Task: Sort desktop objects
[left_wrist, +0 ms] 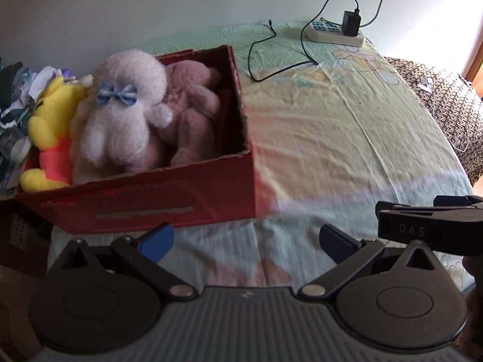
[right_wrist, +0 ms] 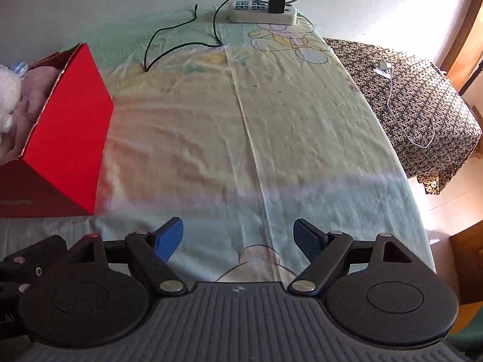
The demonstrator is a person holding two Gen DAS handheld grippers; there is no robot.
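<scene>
A red cardboard box (left_wrist: 193, 202) stands on the left of the bed. Inside it lie a white plush with a blue bow (left_wrist: 120, 114), a pink plush (left_wrist: 193, 114) and a yellow plush in an orange top (left_wrist: 54, 126). My left gripper (left_wrist: 246, 241) hovers open in front of the box's right corner, nothing between its blue fingers. In the right wrist view the red box (right_wrist: 72, 126) sits at the left edge with the white plush (right_wrist: 7, 96) peeking out. My right gripper (right_wrist: 238, 238) is open and empty over the bare sheet.
The bed is covered by a pale cartoon-print sheet (left_wrist: 332, 138). A white power strip with a black charger (left_wrist: 335, 31) and a black cable (left_wrist: 271, 57) lie at the far edge. A patterned cloth (right_wrist: 422, 102) with a white cable covers furniture on the right. Clutter (left_wrist: 15, 105) sits left of the box.
</scene>
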